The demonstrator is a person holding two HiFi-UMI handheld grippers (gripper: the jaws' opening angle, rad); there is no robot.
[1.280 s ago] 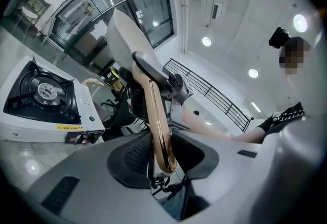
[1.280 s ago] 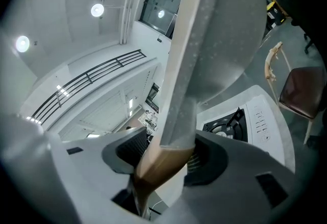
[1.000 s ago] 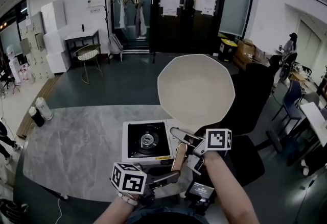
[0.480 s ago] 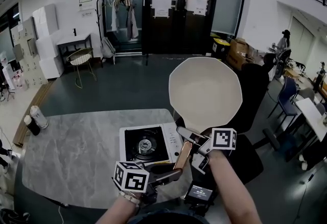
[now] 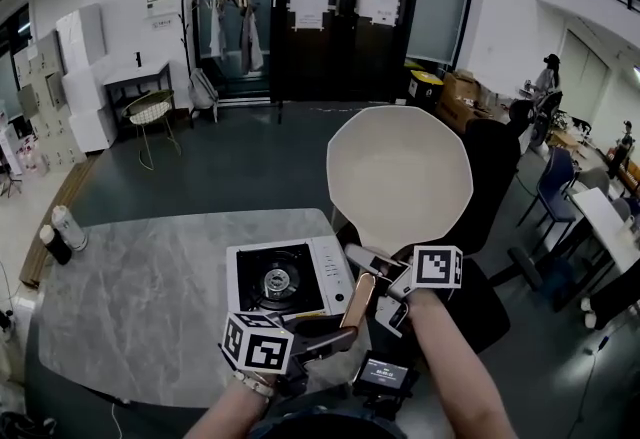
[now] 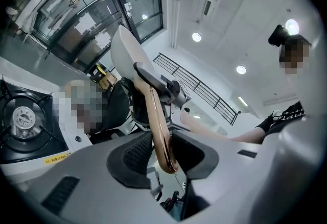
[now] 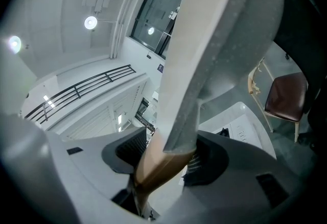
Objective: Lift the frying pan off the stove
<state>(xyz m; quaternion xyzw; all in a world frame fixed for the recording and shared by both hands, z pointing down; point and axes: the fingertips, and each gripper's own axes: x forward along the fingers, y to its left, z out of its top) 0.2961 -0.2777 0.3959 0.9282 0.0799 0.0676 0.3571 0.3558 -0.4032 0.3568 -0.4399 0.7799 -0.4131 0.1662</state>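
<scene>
The frying pan [image 5: 400, 177] stands seemingly near-upright, bowl away, handle [image 5: 357, 300] toward the person.

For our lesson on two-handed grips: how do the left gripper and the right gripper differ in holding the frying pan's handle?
The left gripper clamps the handle at its wooden tail end; the right gripper clamps it up beside the frying pan. The left gripper's jaws stand narrower, the right gripper's wider. Both are shut on the one handle, with the frying pan held clear of the stove.
</scene>
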